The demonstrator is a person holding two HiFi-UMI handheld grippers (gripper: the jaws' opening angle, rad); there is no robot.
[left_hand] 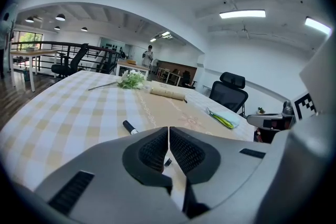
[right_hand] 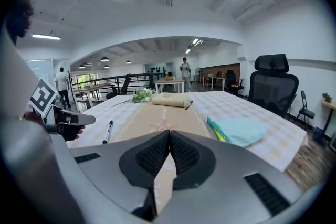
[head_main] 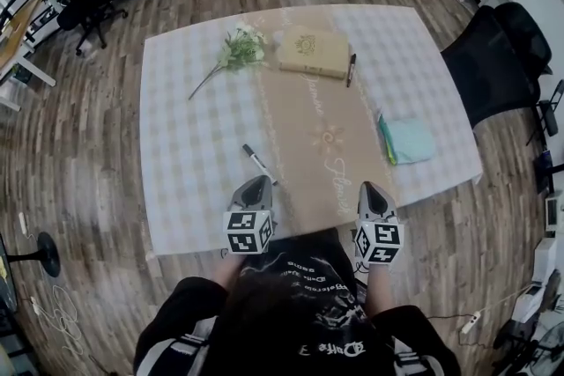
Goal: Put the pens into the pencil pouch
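Note:
A black-and-white marker pen [head_main: 259, 163] [left_hand: 129, 127] [right_hand: 108, 131] lies on the checked cloth just ahead of my left gripper [head_main: 258, 187] [left_hand: 168, 136]. A black pen [head_main: 352, 69] [right_hand: 188, 104] rests beside the tan pouch [head_main: 314, 52] [left_hand: 167, 92] [right_hand: 170, 99] at the far middle. A green pen [head_main: 387, 139] [left_hand: 222, 120] [right_hand: 217, 130] lies along the left edge of a light blue cloth [head_main: 411, 139] [right_hand: 240, 130]. My right gripper [head_main: 376, 194] [right_hand: 170, 141] hovers at the near table edge. Both grippers are shut and hold nothing.
A sprig of white flowers [head_main: 236, 51] [left_hand: 126, 80] lies left of the pouch. The table [head_main: 194, 119] has a tan runner down its middle. A black office chair [head_main: 493, 57] [right_hand: 272, 85] stands at the right; more desks and chairs stand beyond.

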